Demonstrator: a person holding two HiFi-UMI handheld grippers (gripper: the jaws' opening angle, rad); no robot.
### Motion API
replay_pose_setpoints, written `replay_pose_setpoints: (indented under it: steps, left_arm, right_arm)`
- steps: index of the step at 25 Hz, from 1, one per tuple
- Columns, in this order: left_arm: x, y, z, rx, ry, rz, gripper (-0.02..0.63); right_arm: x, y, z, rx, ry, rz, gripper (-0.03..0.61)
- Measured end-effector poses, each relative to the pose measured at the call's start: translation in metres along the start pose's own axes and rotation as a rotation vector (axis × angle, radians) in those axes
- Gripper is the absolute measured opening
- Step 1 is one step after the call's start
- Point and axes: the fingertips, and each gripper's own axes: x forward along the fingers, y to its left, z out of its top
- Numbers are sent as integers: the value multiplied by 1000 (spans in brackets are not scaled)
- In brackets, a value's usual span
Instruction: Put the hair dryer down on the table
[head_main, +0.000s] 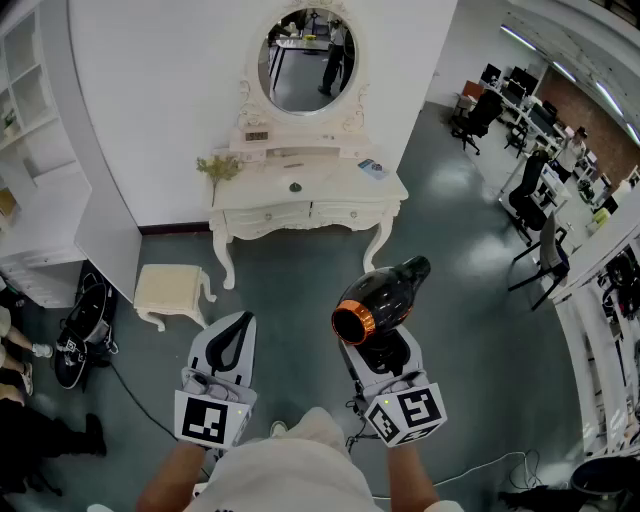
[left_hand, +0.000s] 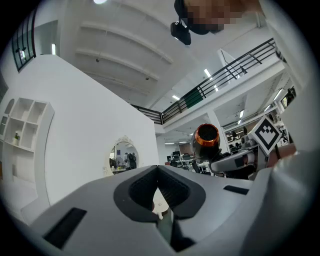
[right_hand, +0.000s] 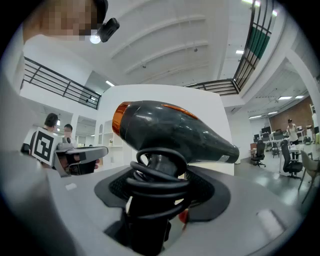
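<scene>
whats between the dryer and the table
Only bare floor, seen in the head view, lies between the dryer and the table.

- I see the hair dryer (head_main: 390, 295) standing between the jaws of my right hand-held gripper (head_main: 378, 348).
- My left hand-held gripper (head_main: 235, 332) is just to its left.
- The bench (head_main: 300, 195) stands ahead of both, well apart, with a mirror (head_main: 305, 60) on its back.
- The stool (head_main: 170, 290) is ahead-left of the left hand-held gripper.

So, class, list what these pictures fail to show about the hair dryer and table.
Hair dryer handle: right gripper view, wrapped by its coiled cord; head view, under the dryer's body.
Small things on the dressing table: head view, too small.
Tabletop: left gripper view, behind the left tongs.
</scene>
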Motion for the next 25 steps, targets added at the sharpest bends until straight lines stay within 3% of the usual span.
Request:
replay_pose_setpoints:
  steps: [25]
  left_arm:
    - [-13, 26, -28, -12, 43, 15, 9]
  right_arm:
    - [1, 4, -12, 60, 34, -18, 311]
